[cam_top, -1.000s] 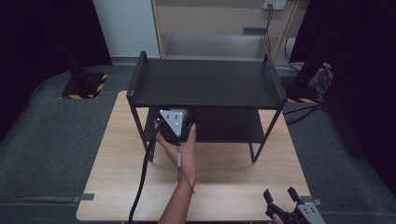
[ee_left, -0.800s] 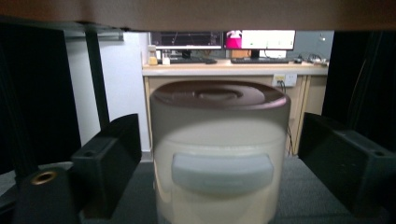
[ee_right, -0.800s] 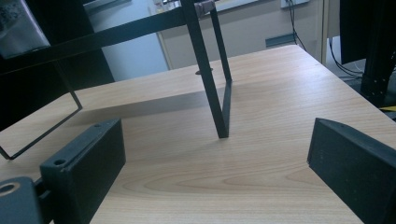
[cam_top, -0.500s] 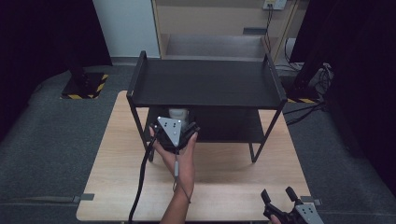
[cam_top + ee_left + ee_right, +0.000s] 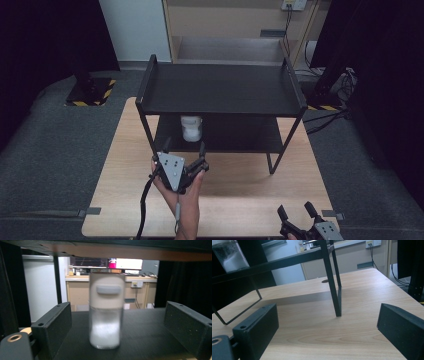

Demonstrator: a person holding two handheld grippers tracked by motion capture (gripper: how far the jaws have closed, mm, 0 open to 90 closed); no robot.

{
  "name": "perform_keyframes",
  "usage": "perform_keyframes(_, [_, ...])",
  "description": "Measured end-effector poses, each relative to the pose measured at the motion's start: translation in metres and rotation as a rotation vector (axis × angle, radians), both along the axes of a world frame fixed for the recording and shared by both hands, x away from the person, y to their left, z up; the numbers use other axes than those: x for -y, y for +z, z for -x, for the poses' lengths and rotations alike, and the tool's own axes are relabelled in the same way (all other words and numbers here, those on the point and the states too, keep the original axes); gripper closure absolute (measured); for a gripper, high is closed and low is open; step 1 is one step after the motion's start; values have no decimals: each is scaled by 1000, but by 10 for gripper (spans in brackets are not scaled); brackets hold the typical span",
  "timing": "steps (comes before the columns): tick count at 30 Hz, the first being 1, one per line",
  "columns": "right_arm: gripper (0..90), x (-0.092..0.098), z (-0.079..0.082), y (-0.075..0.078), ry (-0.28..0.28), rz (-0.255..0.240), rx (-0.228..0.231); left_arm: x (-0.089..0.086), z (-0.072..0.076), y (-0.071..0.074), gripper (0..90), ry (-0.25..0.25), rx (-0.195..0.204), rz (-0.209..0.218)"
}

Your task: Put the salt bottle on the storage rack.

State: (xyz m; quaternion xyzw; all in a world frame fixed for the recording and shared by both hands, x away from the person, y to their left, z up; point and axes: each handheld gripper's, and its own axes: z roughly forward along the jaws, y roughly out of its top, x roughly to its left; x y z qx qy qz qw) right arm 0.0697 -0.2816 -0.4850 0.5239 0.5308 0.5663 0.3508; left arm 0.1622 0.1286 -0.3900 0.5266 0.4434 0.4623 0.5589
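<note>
My left gripper point(image 5: 182, 150) has come back out from under the black shelf rack point(image 5: 220, 90), and its jaws have just been opening; they now stand apart with nothing between them. The jar point(image 5: 191, 128) of white powder stands upright on the lower shelf of the rack, just ahead of this gripper. My right gripper point(image 5: 296, 210) rests near the rack's front right leg, jaws released, empty.

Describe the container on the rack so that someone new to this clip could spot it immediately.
Find the black two-tier rack standing on the wooden table. On its lower shelf, toward the left end, stands an upright jar with a white cap and a clear body holding white powder. It is the sole item on the rack, just beyond the left gripper.
</note>
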Motion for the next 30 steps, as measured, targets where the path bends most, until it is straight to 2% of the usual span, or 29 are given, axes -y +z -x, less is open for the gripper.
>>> perform_keyframes(4, [38, -3, 1, -2, 0, 1, 0, -11, 14, -6, 75, -44, -12, 16])
perform_keyframes(9, [38, -6, 4, -1, 4, 9, 3, -23, 26, -13, 74, -62, -21, 13])
perform_keyframes(13, [38, -7, 5, -2, -5, 6, 8, -41, 36, -26, 73, -102, -48, 52])
perform_keyframes(20, [37, -10, 4, -4, -10, 15, 6, -59, 52, -43, 69, -89, -61, 39])
perform_keyframes(24, [38, -12, 6, -7, -19, 21, 4, -73, 62, -55, 68, -88, -68, 2])
perform_keyframes(25, [37, -13, 6, -7, -20, 22, 0, -82, 66, -61, 68, -93, -69, 6])
perform_keyframes(28, [37, -13, 8, -8, -26, 22, -3, -91, 72, -67, 67, -74, -72, -10])
perform_keyframes(30, [37, -13, 8, -8, -30, 24, -5, -94, 74, -69, 67, -71, -78, -2])
